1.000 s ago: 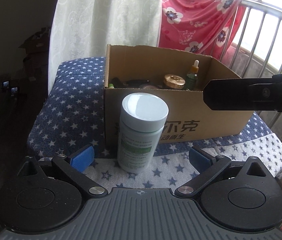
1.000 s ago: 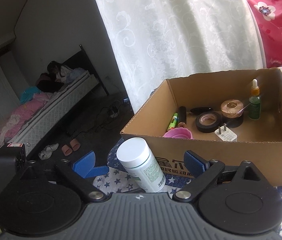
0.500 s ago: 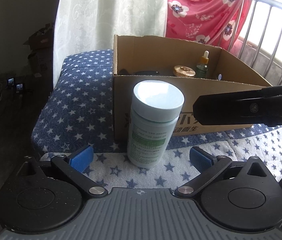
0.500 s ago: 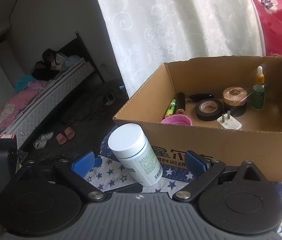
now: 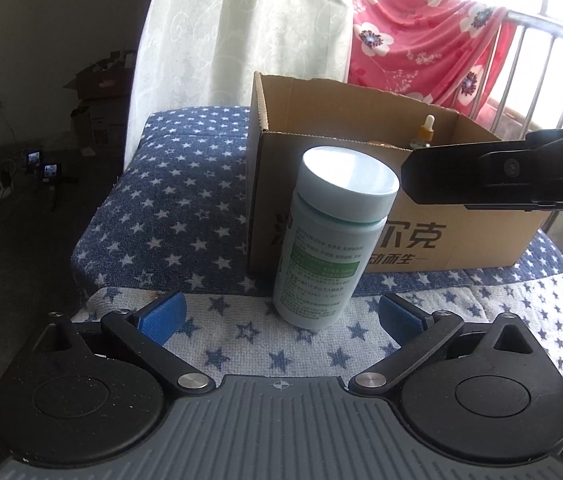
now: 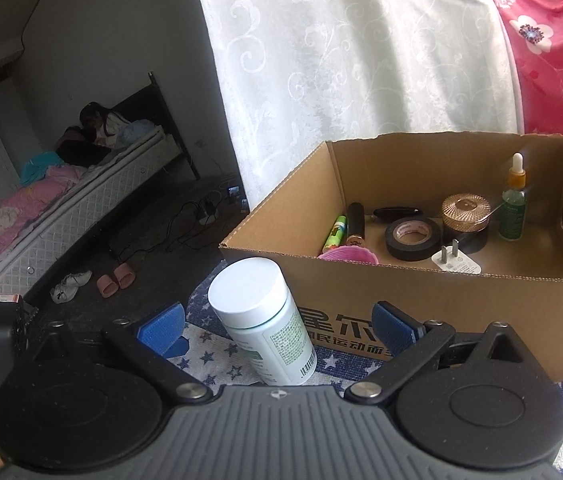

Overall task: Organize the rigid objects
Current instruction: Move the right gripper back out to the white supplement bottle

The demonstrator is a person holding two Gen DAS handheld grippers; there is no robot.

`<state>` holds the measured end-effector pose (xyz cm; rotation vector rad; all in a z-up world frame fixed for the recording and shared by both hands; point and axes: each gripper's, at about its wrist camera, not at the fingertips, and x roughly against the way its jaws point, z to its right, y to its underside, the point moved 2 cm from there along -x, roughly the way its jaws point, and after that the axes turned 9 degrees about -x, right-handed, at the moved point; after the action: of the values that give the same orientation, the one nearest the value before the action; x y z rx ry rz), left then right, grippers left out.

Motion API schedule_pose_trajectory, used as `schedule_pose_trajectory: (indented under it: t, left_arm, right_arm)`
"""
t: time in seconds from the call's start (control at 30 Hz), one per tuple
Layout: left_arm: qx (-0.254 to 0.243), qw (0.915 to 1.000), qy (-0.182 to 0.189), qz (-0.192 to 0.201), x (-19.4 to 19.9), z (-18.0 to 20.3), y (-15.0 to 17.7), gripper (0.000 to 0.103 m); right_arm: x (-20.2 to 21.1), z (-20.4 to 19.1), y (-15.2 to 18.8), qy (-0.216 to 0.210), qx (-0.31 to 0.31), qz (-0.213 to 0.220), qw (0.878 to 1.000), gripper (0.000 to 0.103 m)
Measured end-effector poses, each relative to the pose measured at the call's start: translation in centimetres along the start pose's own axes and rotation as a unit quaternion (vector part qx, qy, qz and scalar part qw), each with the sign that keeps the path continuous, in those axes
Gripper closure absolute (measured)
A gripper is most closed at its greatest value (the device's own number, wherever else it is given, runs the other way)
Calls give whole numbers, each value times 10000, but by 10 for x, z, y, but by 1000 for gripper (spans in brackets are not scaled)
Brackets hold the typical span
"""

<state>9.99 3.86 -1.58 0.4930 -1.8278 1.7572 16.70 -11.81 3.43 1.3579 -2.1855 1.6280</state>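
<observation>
**Bottle looms larger in both views, jaws wide**

The white pill bottle [image 5: 331, 240] stands upright on the star-print cloth [image 5: 169, 216], touching neither blue pad and just before the cardboard box [image 6: 421, 312]. Against a second ago it fills more of each view. The left gripper [image 5: 281, 314] is spread open. The right gripper [image 6: 277, 322] has just been opening, with the bottle between its jaws but ungripped.

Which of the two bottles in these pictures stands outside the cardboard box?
The white-capped pill bottle: it stands upright on the star-patterned cloth in front of the box. The green dropper bottle stands inside the box.
</observation>
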Motion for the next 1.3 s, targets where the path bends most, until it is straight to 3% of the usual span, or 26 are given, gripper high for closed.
schedule_pose_trajectory:
  t: [0.17, 0.43, 0.67, 0.93, 1.2, 1.3]
  left_arm:
    - [-218, 9997, -65, 115, 2, 4, 3, 0]
    - [-442, 9980, -268, 376, 6, 8, 1, 0]
    - [-627, 9947, -459, 674, 9, 9, 3, 0]
    - [-832, 9929, -416, 744, 8, 15, 4, 0]
    - [-265, 9946, 431, 902, 7, 2, 4, 0]
    - [-8, 9943, 569, 903, 4, -7, 6, 0]
  right_arm:
    - [4, -10, -2, 147, 270, 184, 9994, 0]
    - [23, -33, 1, 838, 1137, 630, 9880, 0]
    - [21, -47, 6, 1219, 1688, 486, 9769, 0]
    - [23, -45, 0, 1107, 1571, 622, 9794, 0]
    - [20, -35, -2, 864, 1176, 673, 9870, 0]
    - [20, -31, -3, 675, 906, 685, 9912, 0]
